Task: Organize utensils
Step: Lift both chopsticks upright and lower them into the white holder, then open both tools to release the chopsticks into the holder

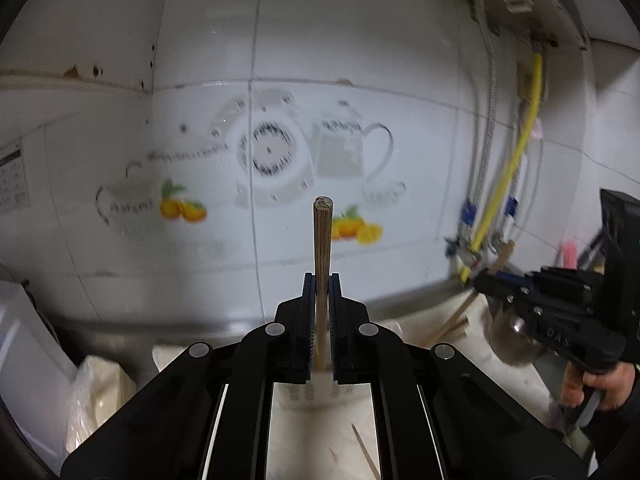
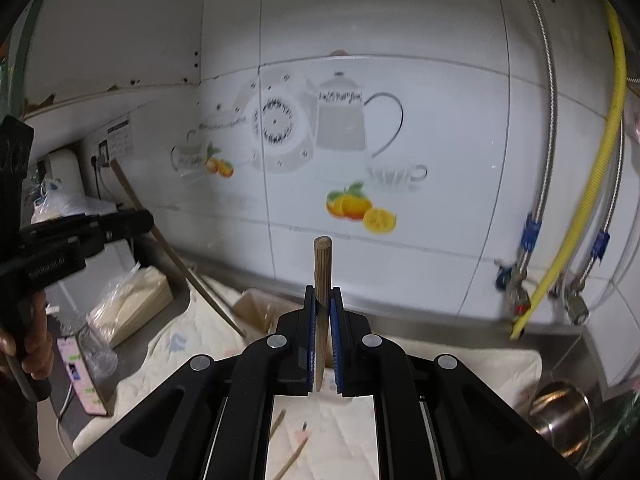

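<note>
My left gripper point(image 1: 321, 280) is shut on a wooden chopstick point(image 1: 322, 240) that sticks up and forward from between the pads. My right gripper point(image 2: 322, 292) is shut on a second wooden chopstick point(image 2: 321, 268) in the same way. In the left wrist view the right gripper point(image 1: 482, 280) shows at the right with its chopstick point(image 1: 454, 318) slanting down. In the right wrist view the left gripper point(image 2: 149, 220) shows at the left, its chopstick point(image 2: 180, 266) slanting across. Loose chopsticks point(image 2: 295, 456) lie on the white cloth point(image 2: 460, 364) below. Both grippers are raised in front of the tiled wall.
A steel cup point(image 2: 560, 420) stands at the right of the cloth, near the pipes and yellow hose point(image 2: 600, 160). A cardboard box point(image 2: 256, 308) sits at the back. A plastic bag point(image 2: 132, 300) and a phone point(image 2: 80, 376) lie on the left.
</note>
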Demonstrator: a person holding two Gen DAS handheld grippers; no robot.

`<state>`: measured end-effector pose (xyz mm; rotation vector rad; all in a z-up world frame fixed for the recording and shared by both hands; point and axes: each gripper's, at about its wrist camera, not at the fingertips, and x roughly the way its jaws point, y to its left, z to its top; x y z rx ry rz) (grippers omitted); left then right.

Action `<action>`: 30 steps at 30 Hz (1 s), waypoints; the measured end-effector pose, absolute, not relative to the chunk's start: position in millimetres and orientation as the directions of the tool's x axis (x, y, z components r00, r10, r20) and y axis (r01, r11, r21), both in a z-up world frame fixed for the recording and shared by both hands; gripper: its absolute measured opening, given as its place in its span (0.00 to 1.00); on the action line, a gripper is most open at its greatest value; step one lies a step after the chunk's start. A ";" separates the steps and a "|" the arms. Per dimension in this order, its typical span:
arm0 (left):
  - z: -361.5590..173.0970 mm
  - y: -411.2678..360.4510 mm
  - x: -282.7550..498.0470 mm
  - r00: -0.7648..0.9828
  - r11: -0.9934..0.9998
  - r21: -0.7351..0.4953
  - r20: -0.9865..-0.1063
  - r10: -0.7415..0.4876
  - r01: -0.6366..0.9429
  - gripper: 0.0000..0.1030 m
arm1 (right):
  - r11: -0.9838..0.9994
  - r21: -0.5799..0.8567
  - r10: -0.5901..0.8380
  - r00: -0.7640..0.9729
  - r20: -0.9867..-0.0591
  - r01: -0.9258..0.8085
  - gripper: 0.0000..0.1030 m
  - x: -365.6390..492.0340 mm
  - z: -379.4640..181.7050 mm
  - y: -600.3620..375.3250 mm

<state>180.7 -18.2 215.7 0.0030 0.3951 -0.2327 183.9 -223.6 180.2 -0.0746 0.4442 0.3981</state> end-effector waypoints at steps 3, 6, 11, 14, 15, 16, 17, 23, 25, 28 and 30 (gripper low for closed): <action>214.9 -17.9 199.6 0.903 0.980 -0.031 -0.384 -0.195 0.199 0.05 | 0.926 0.010 0.347 0.842 -0.413 -0.377 0.07 196.9 186.9 -219.4; 201.1 -15.2 218.7 0.886 0.980 -0.055 -0.419 -0.197 0.192 0.05 | 0.930 0.008 0.337 0.846 -0.413 -0.366 0.07 212.2 187.7 -214.4; 172.8 -9.7 239.3 0.856 0.978 -0.095 -0.472 -0.210 0.188 0.05 | 0.933 0.002 0.322 0.836 -0.444 -0.359 0.07 233.0 172.4 -205.6; 160.3 -8.3 245.1 0.842 0.976 -0.109 -0.495 -0.216 0.187 0.05 | 0.934 0.010 0.320 0.821 -0.473 -0.358 0.07 242.1 156.5 -203.2; 156.7 -8.4 245.8 0.837 0.975 -0.110 -0.501 -0.221 0.191 0.05 | 0.934 0.014 0.320 0.816 -0.482 -0.358 0.07 244.3 150.8 -202.7; 153.7 -8.6 246.3 0.834 0.976 -0.108 -0.507 -0.219 0.191 0.05 | 0.933 0.018 0.320 0.811 -0.490 -0.358 0.07 246.2 145.8 -202.3; 151.7 -8.6 247.9 0.832 0.976 -0.107 -0.510 -0.220 0.192 0.05 | 0.933 0.023 0.322 0.804 -0.501 -0.359 0.07 248.2 139.0 -201.9; 143.5 -8.1 246.1 0.823 0.976 -0.106 -0.525 -0.217 0.190 0.05 | 0.932 0.047 0.327 0.780 -0.534 -0.358 0.07 251.7 117.5 -201.4; 143.8 -7.9 244.6 0.826 0.976 -0.106 -0.520 -0.217 0.190 0.07 | 0.932 0.049 0.328 0.779 -0.535 -0.358 0.08 250.3 115.0 -201.5; 145.7 -8.3 240.3 0.829 0.975 -0.107 -0.513 -0.224 0.197 0.08 | 0.932 0.049 0.328 0.783 -0.529 -0.358 0.09 246.8 115.4 -202.2; 148.4 -9.4 236.0 0.832 0.975 -0.101 -0.508 -0.220 0.196 0.14 | 0.933 0.048 0.328 0.788 -0.521 -0.357 0.16 242.7 117.9 -203.1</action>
